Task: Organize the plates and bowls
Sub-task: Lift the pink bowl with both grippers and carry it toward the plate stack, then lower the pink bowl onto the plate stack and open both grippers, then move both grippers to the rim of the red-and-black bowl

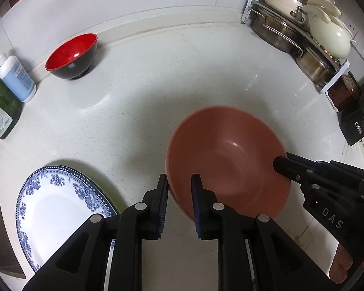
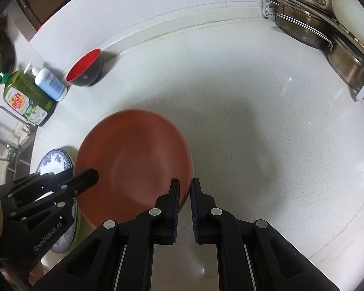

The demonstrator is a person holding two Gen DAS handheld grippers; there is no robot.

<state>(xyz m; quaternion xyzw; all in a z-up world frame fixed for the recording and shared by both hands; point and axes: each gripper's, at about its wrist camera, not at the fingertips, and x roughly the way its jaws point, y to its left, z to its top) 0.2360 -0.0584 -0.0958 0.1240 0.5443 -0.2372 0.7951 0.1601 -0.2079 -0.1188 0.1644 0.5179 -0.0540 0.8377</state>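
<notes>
A wide terracotta bowl [image 1: 228, 160] sits tilted above the white counter; it also shows in the right wrist view [image 2: 136, 162]. My left gripper [image 1: 179, 186] straddles its near left rim, one finger outside and one inside. My right gripper [image 2: 184, 191] pinches the bowl's right rim and shows in the left wrist view [image 1: 282, 165]. A blue-and-white plate [image 1: 55, 206] lies at the front left on a green-edged plate. A red-and-black bowl [image 1: 71, 55] stands by the back wall.
Two soap bottles [image 1: 9, 80] stand at the left edge near a sink. A rack with steel pans and cream lids [image 1: 303, 29] fills the back right corner. A dark box [image 1: 356, 121] sits at the right.
</notes>
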